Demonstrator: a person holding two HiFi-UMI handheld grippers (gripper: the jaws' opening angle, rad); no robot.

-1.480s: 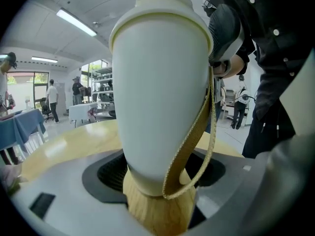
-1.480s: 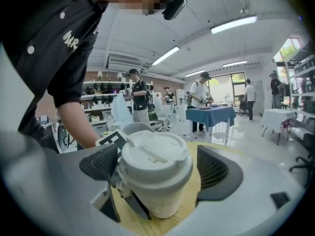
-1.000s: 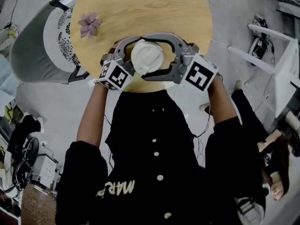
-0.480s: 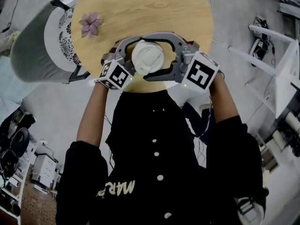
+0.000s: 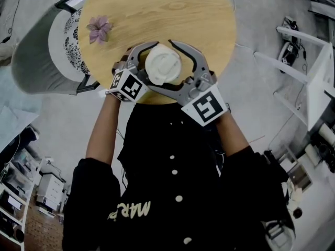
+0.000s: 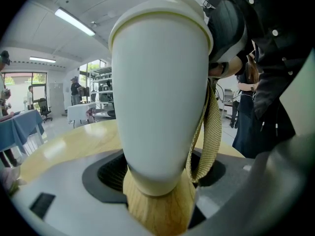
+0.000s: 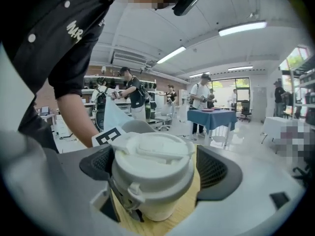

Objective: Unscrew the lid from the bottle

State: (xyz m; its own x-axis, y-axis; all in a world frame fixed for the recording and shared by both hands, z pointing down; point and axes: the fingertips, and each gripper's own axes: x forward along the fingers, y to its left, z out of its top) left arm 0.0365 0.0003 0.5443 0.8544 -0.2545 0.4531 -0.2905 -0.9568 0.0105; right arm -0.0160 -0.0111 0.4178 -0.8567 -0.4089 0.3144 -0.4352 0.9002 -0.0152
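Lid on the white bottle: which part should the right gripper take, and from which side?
Take the lid by its round side wall, pads on opposite sides, coming in level from the person's side. The bottle stands upright, its body clamped by the left gripper. Probably keep off the strap lug. The right gripper has just been opening its jaws; they straddle the lid, not pressing.

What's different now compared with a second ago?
The right gripper swung round toward the person's body, and its jaws have just been opening; the lid stands between them, not clamped. The left gripper kept its hold on the bottle, which stayed upright at the edge of the table.
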